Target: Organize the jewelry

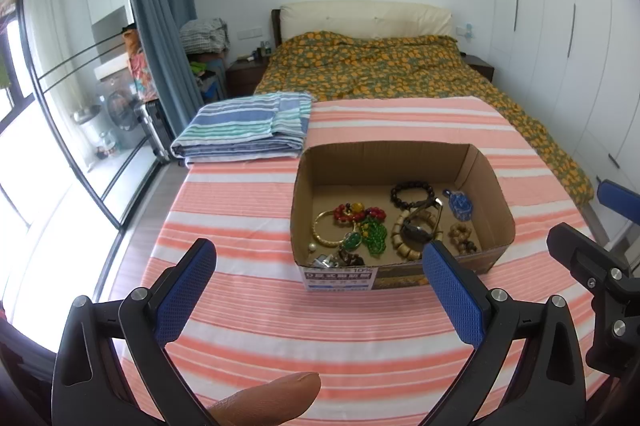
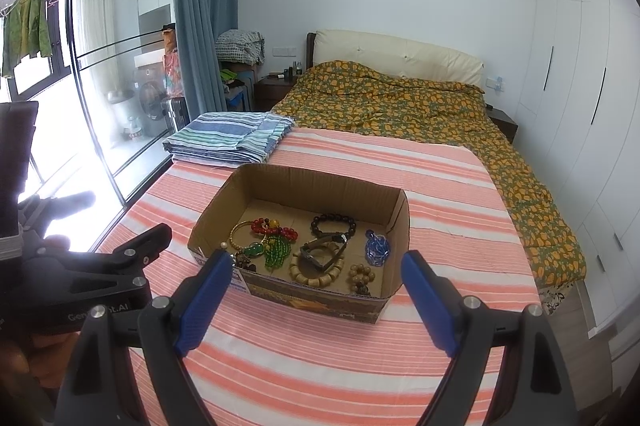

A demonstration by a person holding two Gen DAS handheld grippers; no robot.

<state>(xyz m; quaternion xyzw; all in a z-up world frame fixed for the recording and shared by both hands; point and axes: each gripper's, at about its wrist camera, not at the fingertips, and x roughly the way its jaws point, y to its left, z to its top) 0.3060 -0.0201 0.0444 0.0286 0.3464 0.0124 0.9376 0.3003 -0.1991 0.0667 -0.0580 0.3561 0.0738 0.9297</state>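
An open cardboard box (image 1: 488,178) (image 2: 400,214) stands on the striped bed cover. Inside lie several jewelry pieces: a dark bead bracelet (image 1: 412,191) (image 2: 333,222), a gold bangle (image 1: 326,234) (image 2: 240,234), red beads (image 1: 348,212), green beads (image 1: 374,236) (image 2: 278,252), a watch (image 1: 420,226) (image 2: 320,252), a tan bead bracelet (image 2: 316,276), a blue pouch (image 1: 461,204) (image 2: 377,249). My left gripper (image 1: 320,274) is open and empty, just short of the box. My right gripper (image 2: 316,280) is open and empty, its fingers either side of the box front.
A folded blue-green striped cloth (image 1: 248,128) (image 2: 230,138) lies beyond the box at the left. A floral quilt (image 1: 376,66) covers the far bed. Glass sliding doors (image 1: 72,106) stand at the left, wardrobes (image 2: 580,106) at the right. The other gripper shows at each view's edge.
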